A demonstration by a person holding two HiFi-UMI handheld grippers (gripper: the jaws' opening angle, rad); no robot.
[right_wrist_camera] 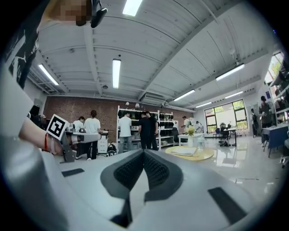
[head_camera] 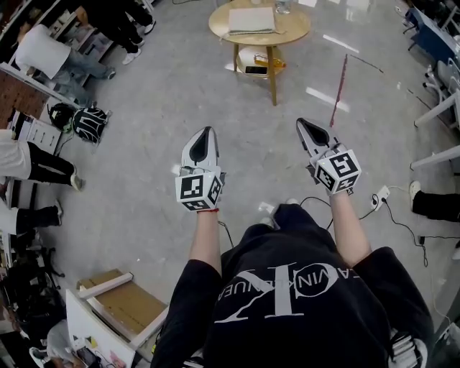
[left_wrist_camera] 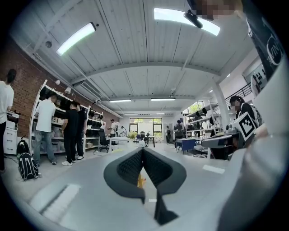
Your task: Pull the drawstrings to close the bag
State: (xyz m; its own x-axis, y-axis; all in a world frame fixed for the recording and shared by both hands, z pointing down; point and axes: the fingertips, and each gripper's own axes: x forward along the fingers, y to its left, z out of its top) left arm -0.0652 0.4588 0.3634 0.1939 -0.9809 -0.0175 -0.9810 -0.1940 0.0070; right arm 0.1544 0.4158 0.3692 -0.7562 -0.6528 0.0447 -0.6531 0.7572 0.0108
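left tool point(head_camera: 208, 133) and right tool point(head_camera: 302, 123) are both clenched on nothing, held over the floor point(head_camera: 180, 93); no bag shows plainly; the pale flat item point(head_camera: 251, 20) on the round bench point(head_camera: 295, 30) may be it; step closer and find both cords before releasing the jaws

Black T-shirt point(head_camera: 287, 302), white lettering

Large white letters cross the shirt at lower centre. A red thread bracelet point(head_camera: 208, 210) sits behind the white-grey left hand-held gripper point(head_camera: 209, 130). It and the right hand-held gripper point(head_camera: 300, 121) each carry a black-and-white marker cube point(head_camera: 199, 188).
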